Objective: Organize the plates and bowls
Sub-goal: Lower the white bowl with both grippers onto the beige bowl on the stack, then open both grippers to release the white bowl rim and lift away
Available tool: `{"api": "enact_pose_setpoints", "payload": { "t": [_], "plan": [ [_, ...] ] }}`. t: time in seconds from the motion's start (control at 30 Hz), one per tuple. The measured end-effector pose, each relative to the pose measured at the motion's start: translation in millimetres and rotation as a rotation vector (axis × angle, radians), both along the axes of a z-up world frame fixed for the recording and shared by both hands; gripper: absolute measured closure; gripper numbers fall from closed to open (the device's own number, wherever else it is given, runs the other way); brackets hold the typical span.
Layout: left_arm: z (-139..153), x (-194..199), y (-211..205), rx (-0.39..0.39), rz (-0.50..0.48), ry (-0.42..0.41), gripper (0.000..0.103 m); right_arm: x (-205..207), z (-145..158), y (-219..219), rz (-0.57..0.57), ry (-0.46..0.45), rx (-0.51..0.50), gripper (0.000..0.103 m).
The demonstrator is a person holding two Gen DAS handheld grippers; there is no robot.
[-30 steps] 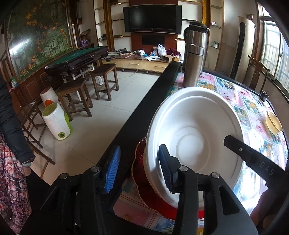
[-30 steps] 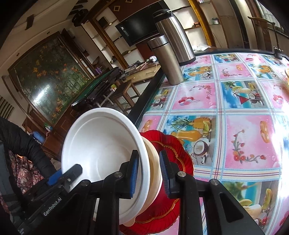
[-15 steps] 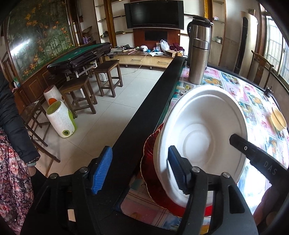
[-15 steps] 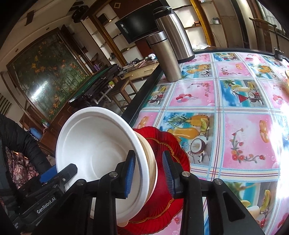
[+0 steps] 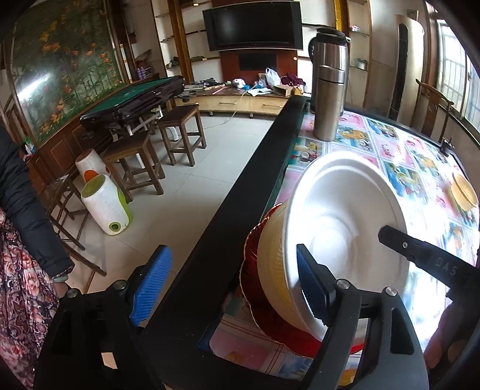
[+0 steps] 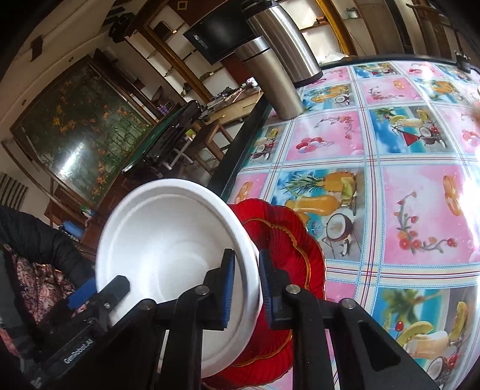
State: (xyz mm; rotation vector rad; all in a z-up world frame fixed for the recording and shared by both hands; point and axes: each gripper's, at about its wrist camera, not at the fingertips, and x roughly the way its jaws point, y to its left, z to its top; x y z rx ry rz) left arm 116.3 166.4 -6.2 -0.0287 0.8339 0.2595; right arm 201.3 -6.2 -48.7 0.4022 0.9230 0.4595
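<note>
The white bowl (image 6: pixel 168 255) is tilting steeply above the red plate (image 6: pixel 288 240) at the table's (image 6: pixel 390 156) near edge; since a second ago a cream bowl (image 5: pixel 270 264) nested under it is showing more; the right gripper (image 6: pixel 244 288) is pinching the white bowl's rim; the left gripper (image 5: pixel 231 291) is holding its fingers spread wide, wider than before. Count: three bowls, including one cream bowl (image 5: pixel 463 192) standing apart; one plate; two steel flasks (image 5: pixel 328 102).

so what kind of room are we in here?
Likely a home living and dining room: wall TV over a low cabinet, a mahjong-style green table with stools, and a dining table under a printed fruit cloth.
</note>
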Motion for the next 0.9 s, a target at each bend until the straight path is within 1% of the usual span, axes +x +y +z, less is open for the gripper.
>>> {"api": "enact_pose_setpoints", "payload": {
  "t": [0.13,0.2,0.27,0.33,0.37,0.4,0.53,0.7,0.77,0.83,0.9],
  "plan": [
    [2.5,-0.4,1.5,0.0,0.0,-0.001,0.021,-0.6,5.8,-2.4,0.015,0.015,0.039,0.087],
    [2.8,-0.4,2.6,-0.015,-0.01,0.002,0.021,1.8,6.5,-4.6,0.01,0.035,0.07,0.089],
    [1.5,1.2,7.7,-0.08,-0.039,0.014,0.021,5.9,3.4,-10.0,0.009,0.075,0.124,0.09],
    [2.4,0.5,14.4,-0.111,-0.025,0.009,0.021,9.3,0.6,-13.8,0.015,0.111,0.174,0.089],
    [3.3,-0.8,15.9,-0.125,-0.025,0.001,0.021,9.7,0.0,-13.6,0.016,0.12,0.179,0.09],
    [5.0,-2.1,17.0,-0.141,-0.025,-0.006,0.021,8.9,0.6,-11.9,0.014,0.115,0.167,0.09],
    [9.9,-5.6,14.8,-0.146,-0.038,-0.012,0.021,3.3,6.2,-6.0,-0.008,0.07,0.085,0.091],
    [9.2,-6.0,32.9,-0.266,-0.038,-0.002,0.021,-0.3,13.4,-2.2,0.004,0.049,0.046,0.091],
    [10.4,-8.1,35.0,-0.268,-0.027,-0.007,0.021,-3.5,17.4,2.1,0.003,0.025,0.014,0.091],
    [13.5,-11.3,34.1,-0.244,-0.01,-0.02,0.021,-7.4,21.6,6.0,-0.01,-0.011,-0.039,0.091],
    [13.4,-11.0,32.3,-0.253,-0.043,-0.019,0.021,-8.4,22.1,5.7,-0.017,-0.022,-0.052,0.091]
  ]
}}
